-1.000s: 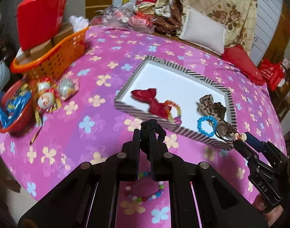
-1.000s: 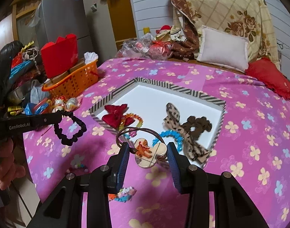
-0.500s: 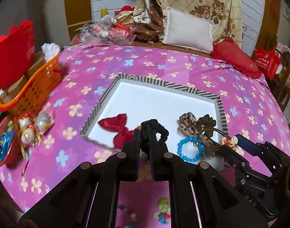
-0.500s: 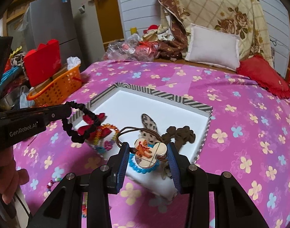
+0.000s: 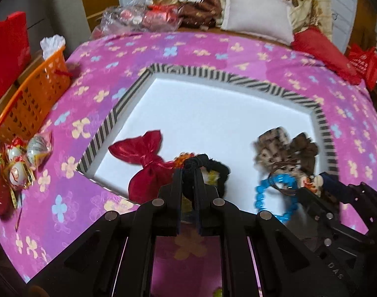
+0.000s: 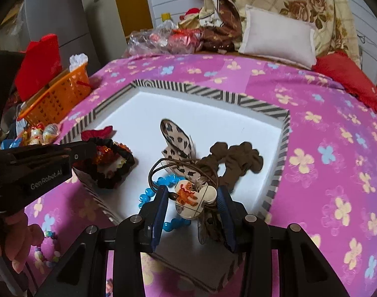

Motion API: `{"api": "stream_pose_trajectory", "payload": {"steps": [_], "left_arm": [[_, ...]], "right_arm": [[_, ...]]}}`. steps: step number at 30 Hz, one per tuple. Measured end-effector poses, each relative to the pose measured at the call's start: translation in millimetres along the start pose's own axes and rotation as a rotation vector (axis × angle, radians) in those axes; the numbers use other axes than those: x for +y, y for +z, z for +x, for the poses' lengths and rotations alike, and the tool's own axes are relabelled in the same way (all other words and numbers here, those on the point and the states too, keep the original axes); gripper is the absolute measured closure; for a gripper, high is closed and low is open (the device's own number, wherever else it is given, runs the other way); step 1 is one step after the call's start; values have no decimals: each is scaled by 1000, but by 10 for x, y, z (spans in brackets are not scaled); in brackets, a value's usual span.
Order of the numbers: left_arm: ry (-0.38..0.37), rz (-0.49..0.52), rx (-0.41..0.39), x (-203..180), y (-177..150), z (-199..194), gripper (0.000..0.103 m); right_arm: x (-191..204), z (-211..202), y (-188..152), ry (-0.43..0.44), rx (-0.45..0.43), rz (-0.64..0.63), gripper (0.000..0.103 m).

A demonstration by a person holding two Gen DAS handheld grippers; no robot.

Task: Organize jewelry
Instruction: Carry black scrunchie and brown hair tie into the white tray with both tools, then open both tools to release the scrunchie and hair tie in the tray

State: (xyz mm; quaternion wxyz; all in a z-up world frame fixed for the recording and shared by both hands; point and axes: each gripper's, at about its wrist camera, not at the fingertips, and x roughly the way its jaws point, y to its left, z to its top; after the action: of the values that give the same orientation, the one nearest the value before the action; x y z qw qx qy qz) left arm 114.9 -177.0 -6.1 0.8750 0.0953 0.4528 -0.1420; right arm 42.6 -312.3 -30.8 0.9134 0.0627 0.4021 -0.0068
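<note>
A striped-rim tray (image 5: pixel 225 76) with a white floor lies on the pink flowered cloth; it also shows in the right wrist view (image 6: pixel 213 94). My left gripper (image 5: pixel 189 170) is shut on a black scrunchie (image 5: pixel 213 167), held over the tray's near edge above a beaded bracelet and beside a red bow (image 5: pixel 141 156). My right gripper (image 6: pixel 192 198) is shut on a cartoon-charm hair tie (image 6: pixel 192 196) with a brown cord loop, over the tray above a blue bead bracelet (image 6: pixel 148 195). A leopard bow (image 6: pixel 176 141) and brown scrunchie (image 6: pixel 237 158) lie in the tray.
An orange basket (image 5: pixel 37 94) with a red bag stands at the left, with wrapped sweets (image 5: pixel 22 158) in front. A pastel bead bracelet (image 6: pixel 46 250) lies on the cloth near the front. A white pillow (image 6: pixel 279 37) and red cushion (image 6: pixel 349 81) lie at the back.
Both grippers have moved forward from the cloth's front edge to over the tray, each still holding its hair tie. The black scrunchie now hangs above the red bow and beaded bracelet.
</note>
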Motion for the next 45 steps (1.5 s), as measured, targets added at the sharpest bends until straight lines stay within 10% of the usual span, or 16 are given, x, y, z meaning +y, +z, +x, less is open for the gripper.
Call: {"api": "stream_pose_trajectory", "payload": {"steps": [15,23,29,45], "left_arm": [[58,-6,31,45,-108,208,94],[38,-16,-18,70,-164,-102,47],[48,-9,-69,104,-274,-476,47],[56,-15,-110,192,-851,-1152,47]], "right_arm": [[-24,-12,-69,37,3,44,58],[-44,-342,-131,34,-39,75,57],[18,-595,-279,21,-57,77,39],[399,-1027,-712,41,-51,47,39]]}}
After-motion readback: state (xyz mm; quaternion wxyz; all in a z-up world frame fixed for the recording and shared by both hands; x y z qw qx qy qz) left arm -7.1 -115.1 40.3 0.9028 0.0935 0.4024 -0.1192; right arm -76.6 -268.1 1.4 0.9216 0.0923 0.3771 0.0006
